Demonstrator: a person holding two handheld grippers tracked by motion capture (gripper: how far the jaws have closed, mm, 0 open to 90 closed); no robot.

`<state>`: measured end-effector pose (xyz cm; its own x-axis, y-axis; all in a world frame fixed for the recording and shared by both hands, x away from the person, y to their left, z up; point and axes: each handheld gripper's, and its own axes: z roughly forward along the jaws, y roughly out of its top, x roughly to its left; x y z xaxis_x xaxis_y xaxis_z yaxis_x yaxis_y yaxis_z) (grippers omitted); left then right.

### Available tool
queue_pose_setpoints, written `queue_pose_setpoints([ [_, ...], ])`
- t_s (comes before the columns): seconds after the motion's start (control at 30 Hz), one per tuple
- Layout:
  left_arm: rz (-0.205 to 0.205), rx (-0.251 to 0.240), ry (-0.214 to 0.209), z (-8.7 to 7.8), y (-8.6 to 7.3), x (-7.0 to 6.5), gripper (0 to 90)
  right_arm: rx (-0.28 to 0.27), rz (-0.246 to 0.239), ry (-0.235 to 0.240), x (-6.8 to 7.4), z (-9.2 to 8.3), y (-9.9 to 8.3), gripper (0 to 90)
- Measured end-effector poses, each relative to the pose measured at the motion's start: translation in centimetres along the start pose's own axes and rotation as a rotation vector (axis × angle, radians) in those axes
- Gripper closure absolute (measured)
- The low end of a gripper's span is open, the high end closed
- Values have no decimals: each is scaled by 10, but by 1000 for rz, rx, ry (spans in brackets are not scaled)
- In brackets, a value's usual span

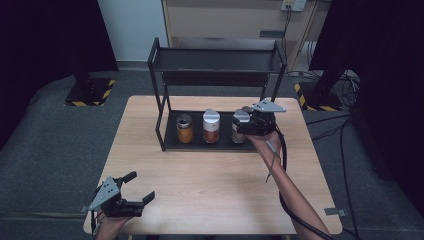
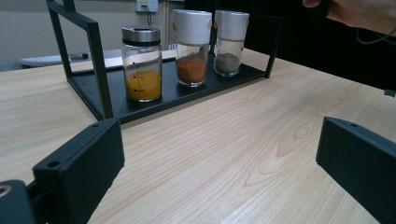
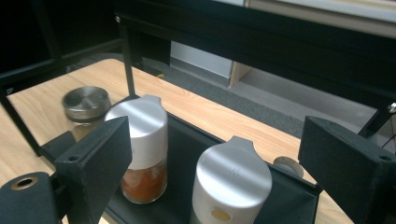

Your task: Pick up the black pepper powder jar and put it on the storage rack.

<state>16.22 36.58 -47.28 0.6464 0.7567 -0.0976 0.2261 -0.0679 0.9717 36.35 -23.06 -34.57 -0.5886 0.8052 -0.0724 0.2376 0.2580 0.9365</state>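
Nearest the camera in the high view, the left tongs rest at the front edge of the bench, jaws spread and empty, parked well away from the work so the other hand has room. Their own view looks across bare wood toward the rack, which bears this out. Farther back, the right tongs hover over the right end of the black rack, jaws standing wide with nothing pressed between them; in the right gripper view they sit above and to either side of the grey-spice jar, apparently just clear of its white cap. That jar stands upright on the rack's lower tray, rightmost of three, its long axis vertical and its cap pointing up. Beside it stand the red-spice jar and the yellow-spice jar, equally upright, in a tidy row, likely so each can be reached from the front. The upper shelf lies beyond.
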Motion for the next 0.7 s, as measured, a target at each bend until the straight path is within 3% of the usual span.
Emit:
queue_pose_setpoints([
  [0.43, 10, -13, 7, -1, 0, -1, 17, -84, -20, 59, -3, -49, -4, 96],
  [0.7, 5, -18, 2, 0, -1, 0, 19, -115, -26, 64, -8, -82, -18, 94],
])
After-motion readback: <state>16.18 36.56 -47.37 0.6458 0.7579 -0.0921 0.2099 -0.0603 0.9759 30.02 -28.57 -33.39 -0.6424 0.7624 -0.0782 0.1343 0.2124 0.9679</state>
